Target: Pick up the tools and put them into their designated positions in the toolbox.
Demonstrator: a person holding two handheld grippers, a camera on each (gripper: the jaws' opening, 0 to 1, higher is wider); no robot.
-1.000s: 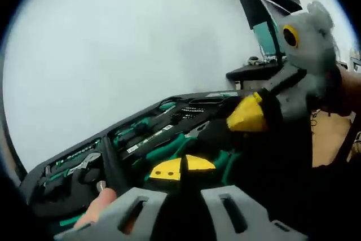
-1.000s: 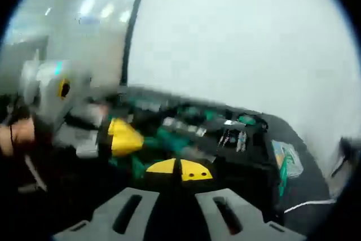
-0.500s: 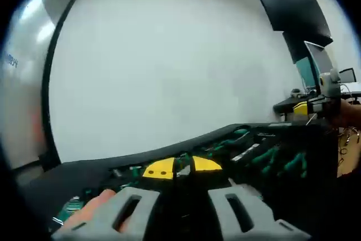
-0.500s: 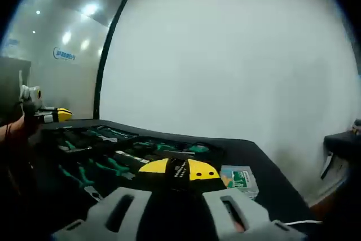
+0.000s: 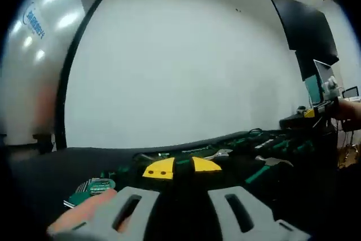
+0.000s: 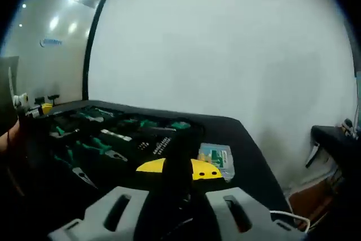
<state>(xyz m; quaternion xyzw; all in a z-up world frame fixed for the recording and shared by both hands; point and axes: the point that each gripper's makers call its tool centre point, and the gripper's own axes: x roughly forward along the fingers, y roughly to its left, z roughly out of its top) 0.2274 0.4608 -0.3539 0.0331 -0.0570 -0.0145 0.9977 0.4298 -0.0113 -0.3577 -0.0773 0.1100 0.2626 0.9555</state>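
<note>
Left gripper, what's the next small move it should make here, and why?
Probably tilt the left gripper down toward the black table. Its view looks level past the toolbox at the white wall, so the loose green packet at lower left sits low in the picture. Whether its jaws hold anything can't be made out.

counter: black top [image 6: 248, 150]
on it: open toolbox [image 6: 113, 134]; packet [image 6: 216, 154] beside toolbox, near counter edge
</note>
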